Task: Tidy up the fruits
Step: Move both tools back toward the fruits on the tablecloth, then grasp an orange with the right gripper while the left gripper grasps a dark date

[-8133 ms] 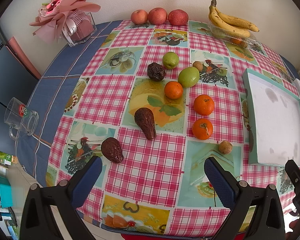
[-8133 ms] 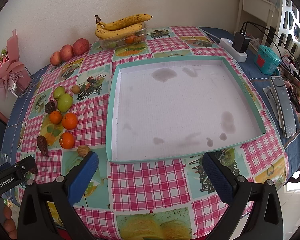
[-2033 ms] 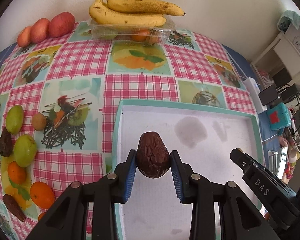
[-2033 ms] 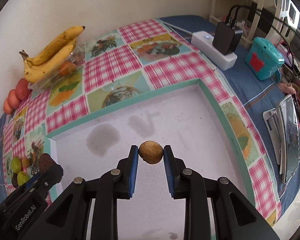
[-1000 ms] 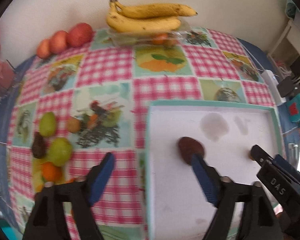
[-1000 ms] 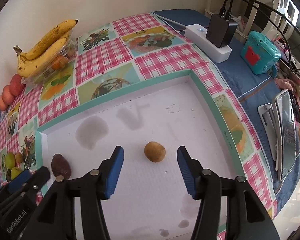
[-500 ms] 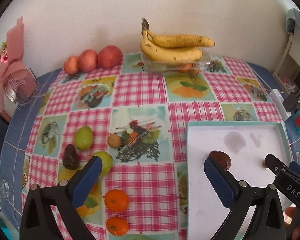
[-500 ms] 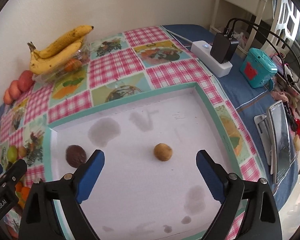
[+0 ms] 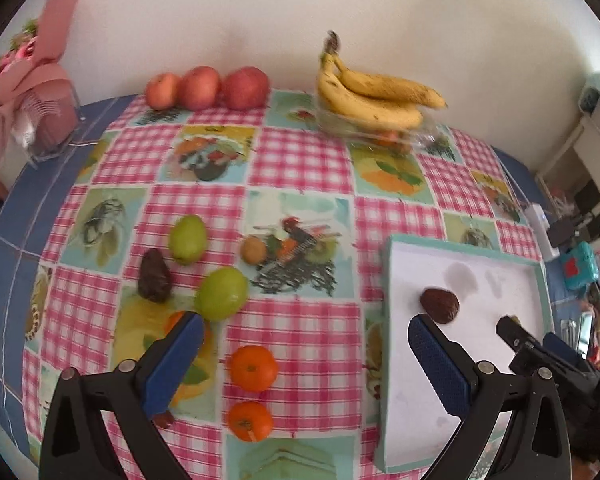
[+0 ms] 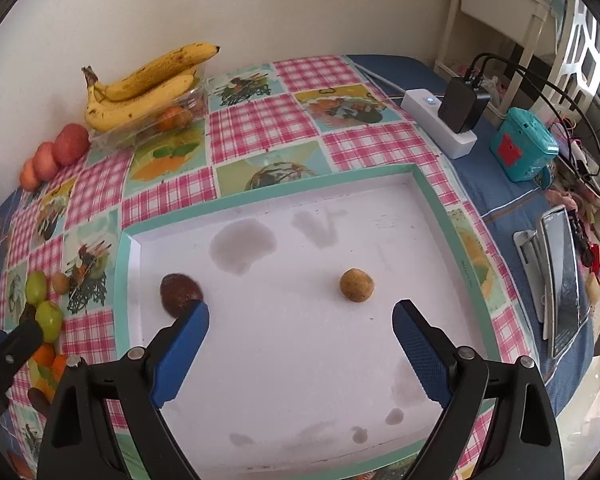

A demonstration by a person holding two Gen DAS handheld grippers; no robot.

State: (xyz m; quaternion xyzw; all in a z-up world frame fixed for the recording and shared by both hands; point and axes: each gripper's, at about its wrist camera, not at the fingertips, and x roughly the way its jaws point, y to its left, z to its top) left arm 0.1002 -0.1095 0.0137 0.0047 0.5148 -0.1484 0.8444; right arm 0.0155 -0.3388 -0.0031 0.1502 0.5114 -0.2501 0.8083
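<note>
Left gripper [image 9: 304, 344] spread wide, nothing between its jaws; it hangs over the checked cloth [image 9: 300, 160] left of the tray [image 9: 386, 320]. An orange [image 9: 254, 368] lies in the gap between the fingers, on the cloth below, a second orange [image 9: 250, 420] nearer the camera. The left finger covers part of a third orange [image 9: 174, 322].

Right gripper [image 10: 300, 328] also spread, empty, above the tray floor. Dark wrinkled fruit [image 10: 180, 294] sits just at the left fingertip, near the tray's left wall. Small tan fruit [image 10: 356, 285] lies ahead, toward the right finger, clear of it.

Tray: teal rim on all sides, white floor stained, mostly bare around the two fruits. Its left edge runs close to the oranges' side of the cloth.

Count on cloth, left to right: one dark fruit [image 9: 154, 276], two green fruits [image 9: 188, 238] [image 9: 221, 293], one small brown fruit [image 9: 253, 250], three oranges. Another dark piece shows under the left finger, unclear. Back by the wall: three apples [image 9: 200, 88], one banana bunch [image 9: 372, 96] on a clear box.

Right of the tray: power strip [image 10: 440, 128], teal box [image 10: 524, 148], phone [image 10: 560, 280].
</note>
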